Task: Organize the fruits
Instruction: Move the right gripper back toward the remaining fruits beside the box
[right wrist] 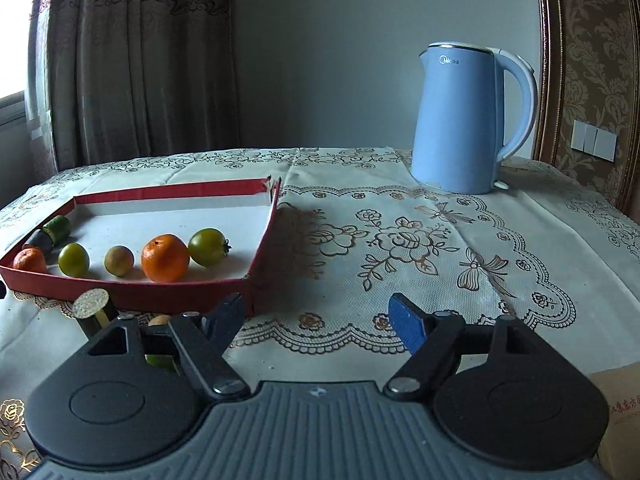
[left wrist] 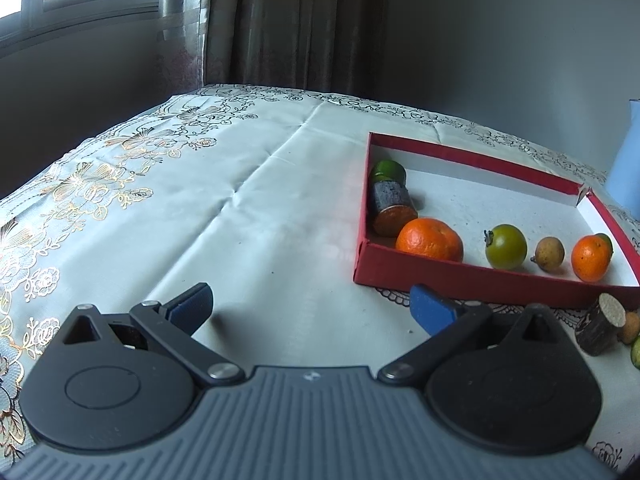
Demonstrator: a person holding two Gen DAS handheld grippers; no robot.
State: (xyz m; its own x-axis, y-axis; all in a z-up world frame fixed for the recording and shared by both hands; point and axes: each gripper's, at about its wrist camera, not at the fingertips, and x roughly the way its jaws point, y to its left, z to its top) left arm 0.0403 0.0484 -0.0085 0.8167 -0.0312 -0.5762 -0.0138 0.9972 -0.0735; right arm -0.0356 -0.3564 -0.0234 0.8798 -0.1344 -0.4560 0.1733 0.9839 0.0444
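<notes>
Sitting in the red box (right wrist: 128, 292) on the worktop (right wrist: 400, 240) are two oranges (right wrist: 165, 258), two green tomatoes (right wrist: 73, 259) and one small brown fruit (right wrist: 119, 261). Both the left gripper (left wrist: 312, 308) and the right gripper (right wrist: 316, 316) have jaws spread wide, holding nothing, with the box beyond them. Only the right view shows the blue kettle (right wrist: 464, 120) whole.

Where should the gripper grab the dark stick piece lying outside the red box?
Probably across the round dark sides of the stick piece, near its middle, coming from above. It leans with its pale cut end up beside the red box, and a small fruit crowds one side.
</notes>
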